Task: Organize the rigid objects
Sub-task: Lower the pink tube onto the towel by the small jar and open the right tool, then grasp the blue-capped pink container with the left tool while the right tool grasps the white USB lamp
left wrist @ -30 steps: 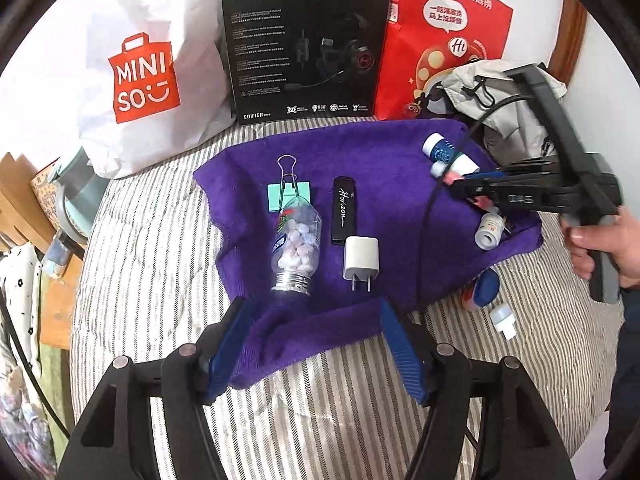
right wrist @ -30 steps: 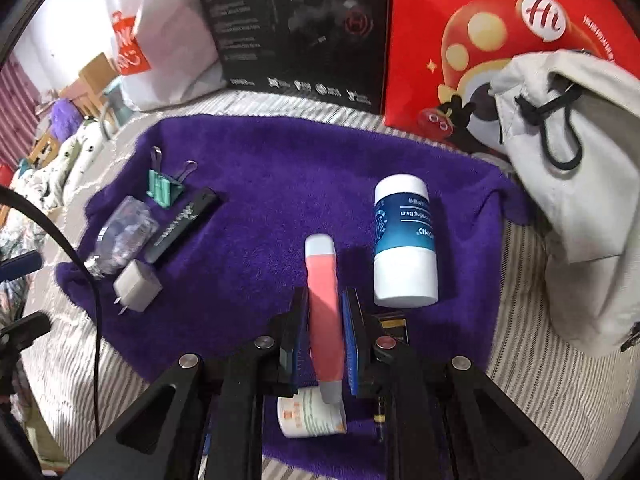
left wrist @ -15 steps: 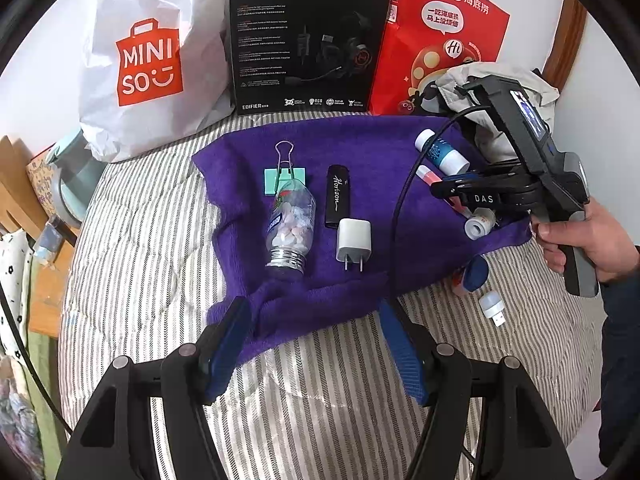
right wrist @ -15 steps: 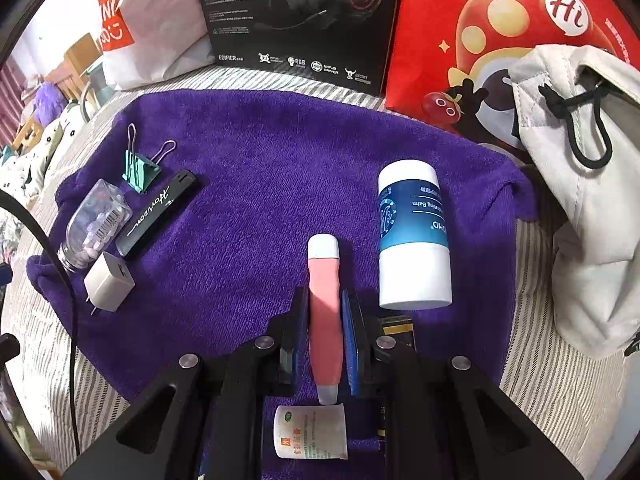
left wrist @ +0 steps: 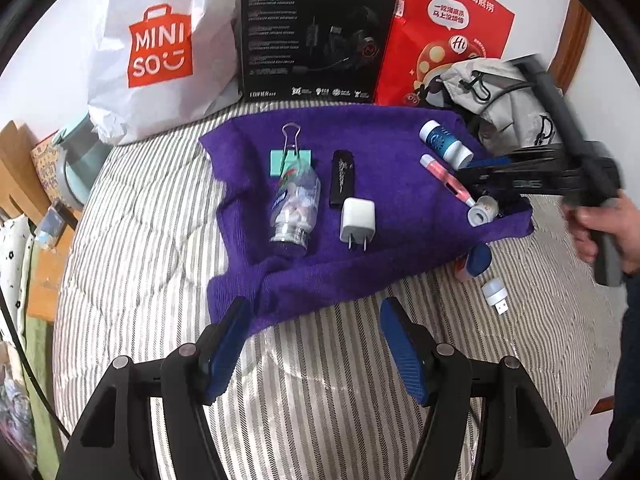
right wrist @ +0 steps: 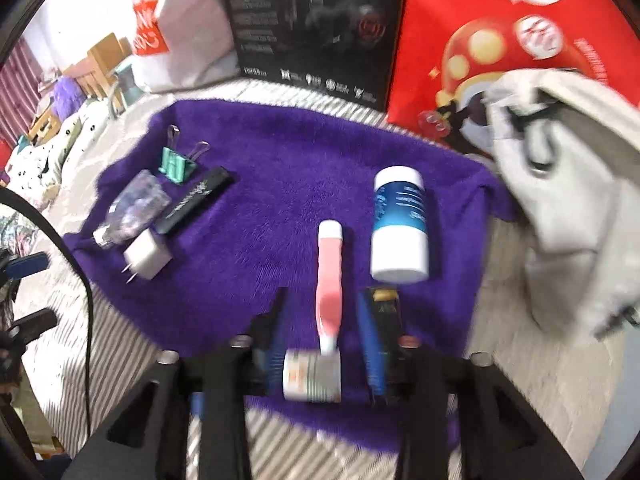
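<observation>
A purple towel (left wrist: 400, 232) (right wrist: 280, 184) lies on the striped bed. On it a pink tube (left wrist: 444, 178) (right wrist: 330, 276) rests flat between the spread fingers of my right gripper (right wrist: 322, 320), which is open. Beside the tube lies a blue-and-white bottle (right wrist: 400, 224), and a small white bottle (right wrist: 312, 376) sits at the tube's near end. At the towel's left are a white charger (left wrist: 358, 218), a black stick (left wrist: 343, 178), a clear pill bottle (left wrist: 296, 204) and a green binder clip (left wrist: 290, 160). My left gripper (left wrist: 316, 344) hovers open over the towel's front edge, holding nothing.
A white Miniso bag (left wrist: 156, 48), a black headset box (left wrist: 316, 32) and a red paper bag (left wrist: 448, 28) stand behind the towel. A grey pouch (left wrist: 504, 100) lies at the back right. Off the towel lie a blue-capped item (left wrist: 476, 260) and a small white plug-in light (left wrist: 496, 292).
My right gripper has let go of the pink tube: its fingers have spread and the tube lies on the towel. The left gripper has drawn back slightly.
</observation>
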### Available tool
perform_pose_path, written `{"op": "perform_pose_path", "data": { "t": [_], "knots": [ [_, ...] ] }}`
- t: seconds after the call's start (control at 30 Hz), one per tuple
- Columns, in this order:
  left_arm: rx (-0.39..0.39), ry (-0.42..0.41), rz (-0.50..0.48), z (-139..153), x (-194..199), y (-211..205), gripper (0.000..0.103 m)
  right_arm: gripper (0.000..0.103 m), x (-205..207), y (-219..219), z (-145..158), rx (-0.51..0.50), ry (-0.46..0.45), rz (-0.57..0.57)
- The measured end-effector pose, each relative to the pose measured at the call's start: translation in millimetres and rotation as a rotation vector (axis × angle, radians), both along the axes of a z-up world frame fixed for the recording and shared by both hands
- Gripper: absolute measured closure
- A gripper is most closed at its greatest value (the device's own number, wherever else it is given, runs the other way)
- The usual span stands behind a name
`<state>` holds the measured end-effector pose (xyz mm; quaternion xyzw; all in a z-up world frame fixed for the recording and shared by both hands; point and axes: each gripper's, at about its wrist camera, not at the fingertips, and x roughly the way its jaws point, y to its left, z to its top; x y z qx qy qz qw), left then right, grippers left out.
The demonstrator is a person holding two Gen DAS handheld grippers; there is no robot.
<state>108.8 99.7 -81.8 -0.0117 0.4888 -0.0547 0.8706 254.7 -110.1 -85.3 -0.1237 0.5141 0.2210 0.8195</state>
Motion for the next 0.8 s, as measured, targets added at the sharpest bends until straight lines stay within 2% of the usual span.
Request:
{"op": "perform_pose_path", "data": {
  "t": [0.17,0.33,0.6,0.8],
  "knots": [
    [-0.051,0.0,-0.037,-7,-4,-13,0.038,0.051,-48,-36,30,0.056,-0.05,-0.023],
    [-0.023,-0.026,-0.13,-8,-2,-53,0.038,0.049,-100,-85,41,0.122,-0.053,-0.089],
    [-0.017,-0.031,-0.263,-25,16,-105,0.038,0.049,-162,-144,24,0.177,0.002,-0.249],
    [-0.018,-0.019,-0.308,-36,24,-119,0.038,0.049,-189,-160,4,0.207,0.048,-0.324]
  ]
}}
